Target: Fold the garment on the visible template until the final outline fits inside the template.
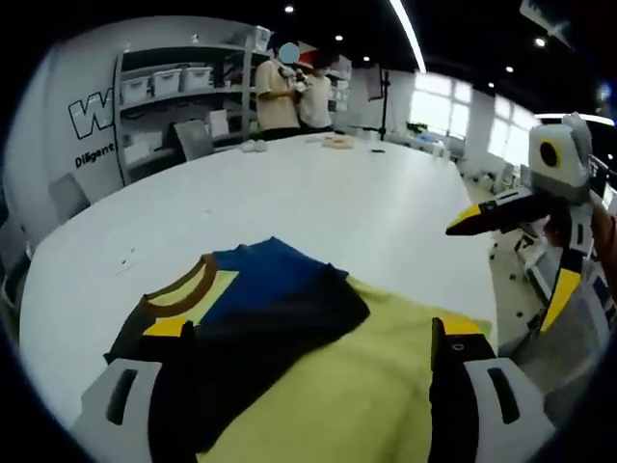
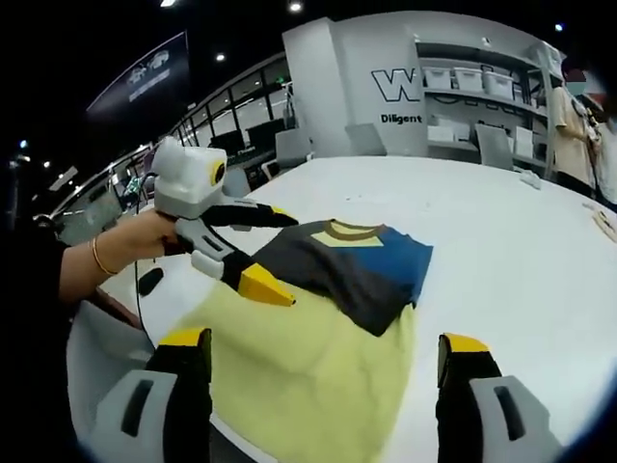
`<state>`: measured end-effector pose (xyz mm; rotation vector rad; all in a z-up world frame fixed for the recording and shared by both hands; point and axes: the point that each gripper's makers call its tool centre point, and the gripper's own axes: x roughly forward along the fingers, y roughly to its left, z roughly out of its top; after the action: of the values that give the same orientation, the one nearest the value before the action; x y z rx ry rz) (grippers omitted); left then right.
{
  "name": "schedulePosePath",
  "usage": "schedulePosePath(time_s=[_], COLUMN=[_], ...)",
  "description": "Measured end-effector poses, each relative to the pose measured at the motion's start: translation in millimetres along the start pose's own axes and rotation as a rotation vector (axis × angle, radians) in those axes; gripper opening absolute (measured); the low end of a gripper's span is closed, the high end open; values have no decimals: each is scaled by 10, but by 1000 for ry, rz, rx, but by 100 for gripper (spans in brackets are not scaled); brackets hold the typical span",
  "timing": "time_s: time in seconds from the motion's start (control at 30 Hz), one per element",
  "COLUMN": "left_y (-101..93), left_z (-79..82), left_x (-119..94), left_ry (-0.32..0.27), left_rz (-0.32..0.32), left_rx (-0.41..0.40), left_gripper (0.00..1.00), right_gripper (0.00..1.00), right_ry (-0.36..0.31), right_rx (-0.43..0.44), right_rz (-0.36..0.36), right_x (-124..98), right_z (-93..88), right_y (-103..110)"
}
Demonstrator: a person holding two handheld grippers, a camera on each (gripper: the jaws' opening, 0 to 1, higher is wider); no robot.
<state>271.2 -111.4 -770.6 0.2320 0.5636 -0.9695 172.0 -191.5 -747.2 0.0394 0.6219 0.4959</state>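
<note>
A folded garment (image 1: 265, 313), blue and black with a brown and yellow collar, lies at the far end of a pale yellow template sheet (image 1: 347, 395), partly over its edge onto the white table (image 1: 318, 203). My left gripper (image 1: 313, 333) stands open just above the sheet with nothing between its jaws. My right gripper (image 1: 516, 256) hovers open off the table's right side. In the right gripper view the garment (image 2: 362, 265) rests on the template (image 2: 308, 371). My right gripper (image 2: 326, 342) is open over the sheet, and the hand-held left gripper (image 2: 275, 251) is open beside the garment's near corner.
The big round white table (image 2: 521, 251) stretches far beyond the garment. Two people (image 1: 289, 92) stand by grey shelves (image 1: 174, 96) with white bins at the back. Small items (image 1: 337, 142) lie at the table's far edge. Chairs (image 1: 525, 246) stand to the right.
</note>
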Motion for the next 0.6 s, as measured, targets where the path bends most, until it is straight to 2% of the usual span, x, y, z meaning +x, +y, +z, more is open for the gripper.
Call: schedulePosePath(time_s=[0.4, 0.6], left_y=[94, 128], left_z=[-40, -102], left_x=[-282, -406], left_ry=[-20, -16], left_rz=[39, 54], left_rx=[-9, -15], left_gripper=[99, 99], right_gripper=[91, 89], right_ry=[-21, -6], right_rx=[-36, -54], right_rz=[4, 19], right_x=[164, 312], right_z=[242, 291], right_y=[-163, -229])
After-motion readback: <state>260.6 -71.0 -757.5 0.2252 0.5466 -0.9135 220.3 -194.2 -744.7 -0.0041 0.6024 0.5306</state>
